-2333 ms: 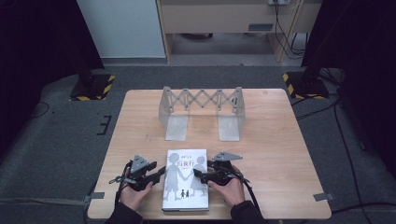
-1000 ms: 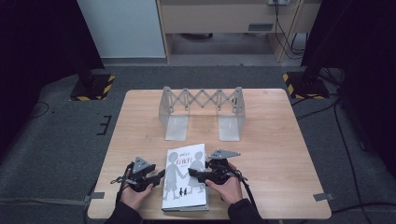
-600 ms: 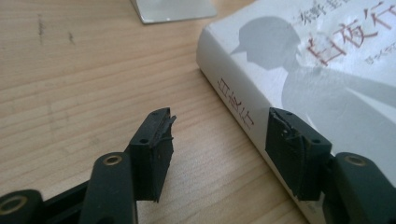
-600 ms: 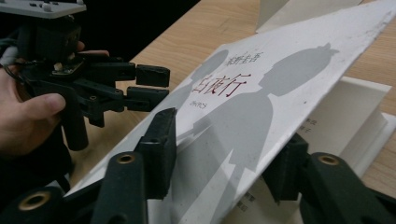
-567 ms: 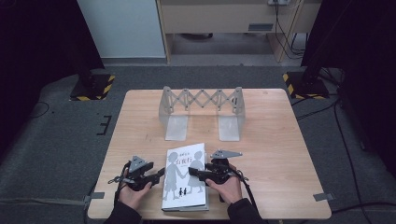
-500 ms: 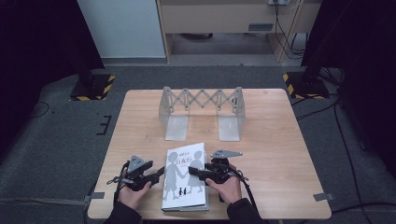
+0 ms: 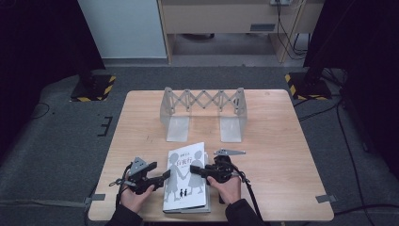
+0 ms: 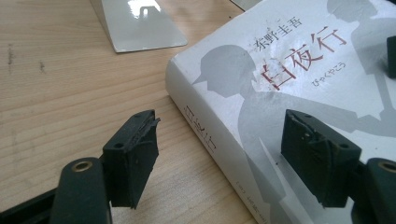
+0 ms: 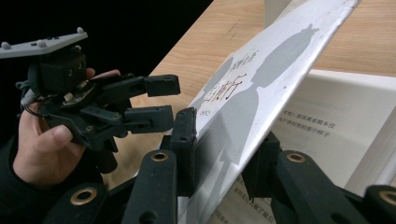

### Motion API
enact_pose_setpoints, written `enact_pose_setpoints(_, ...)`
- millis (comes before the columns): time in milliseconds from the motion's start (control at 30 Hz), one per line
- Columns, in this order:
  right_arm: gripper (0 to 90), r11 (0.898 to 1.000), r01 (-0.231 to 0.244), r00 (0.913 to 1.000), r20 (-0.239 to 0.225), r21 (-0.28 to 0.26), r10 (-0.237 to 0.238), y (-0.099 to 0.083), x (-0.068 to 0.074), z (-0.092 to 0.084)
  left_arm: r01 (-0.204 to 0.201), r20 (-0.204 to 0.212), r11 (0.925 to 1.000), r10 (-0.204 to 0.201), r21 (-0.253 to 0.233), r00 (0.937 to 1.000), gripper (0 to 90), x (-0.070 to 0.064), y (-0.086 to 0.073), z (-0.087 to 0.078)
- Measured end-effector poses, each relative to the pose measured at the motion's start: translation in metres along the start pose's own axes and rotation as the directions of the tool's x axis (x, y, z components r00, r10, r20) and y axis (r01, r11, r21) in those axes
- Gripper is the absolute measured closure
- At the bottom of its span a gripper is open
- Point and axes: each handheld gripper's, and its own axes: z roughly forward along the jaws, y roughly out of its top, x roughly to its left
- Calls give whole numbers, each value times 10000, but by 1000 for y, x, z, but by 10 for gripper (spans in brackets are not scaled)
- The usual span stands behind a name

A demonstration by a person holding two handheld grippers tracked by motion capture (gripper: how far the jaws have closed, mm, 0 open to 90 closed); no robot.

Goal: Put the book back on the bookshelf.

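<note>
Right gripper (image 9: 219,154): jaws clamped on the front cover (image 9: 261,88) of one white paperback book (image 7: 186,182), now raised off the first page (image 9: 336,126); 2.3 s ago the cover lay flat. Left gripper (image 8: 219,154): jaws released, straddling the book's spine corner, one over the cover, one over the wooden table (image 7: 282,141). The book lies at the table's near edge, between the two grippers. Beyond stands one expandable metal book rack (image 7: 203,113).

Both black two-jaw grippers, left gripper (image 7: 157,178) and right gripper (image 7: 200,171), carry grey three-cornered plates. Brass-ringed pivots; dark sleeves
</note>
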Motion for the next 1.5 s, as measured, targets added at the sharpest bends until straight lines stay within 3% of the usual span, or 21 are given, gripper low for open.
enact_pose_setpoints(267, 742, 9989, -462, 9989, 7, -19, 462, 4, 3, -1, -55, 173, 10000, 56, -43, 9998, 238, -1, 0, -1)
enact_pose_setpoints(400, 775, 9948, -1017, 9941, -389, -85, 1013, 8, 3, -2, 120, 296, 9998, -115, -173, 9995, 219, 0, 0, -1)
enact_pose_setpoints(533, 775, 9973, -729, 9968, -348, -86, 725, 13, 8, -4, 278, 425, 9993, -267, -247, 9987, 218, 0, 0, -2)
enact_pose_setpoints(800, 780, 9985, -363, 9968, -732, -401, 333, 19, 11, -11, 660, 1201, 9961, -586, -586, 9910, 163, -2, 0, -2)
enact_pose_setpoints(1167, 779, 9984, 214, 9940, -1060, -516, -268, 25, 16, -20, 1433, 2230, 9883, -1286, -513, 9663, 19, -1, -6, 7)
enact_pose_setpoints(1200, 779, 9983, 276, 9935, -1086, -522, -332, 25, 16, -21, 1557, 2348, 9866, -1403, -484, 9619, 1, -1, -7, 8)
enact_pose_setpoints(1367, 779, 9977, 473, 9907, -1251, -482, -530, 25, 15, -21, 1733, 3472, 9847, -1565, -175, 9247, 0, -4, -9, 14)
enact_pose_setpoints(1500, 779, 9979, 447, 9902, -1301, -474, -505, 24, 13, -21, 1758, 3561, 9843, -1599, -125, 9207, 0, -5, -9, 17)
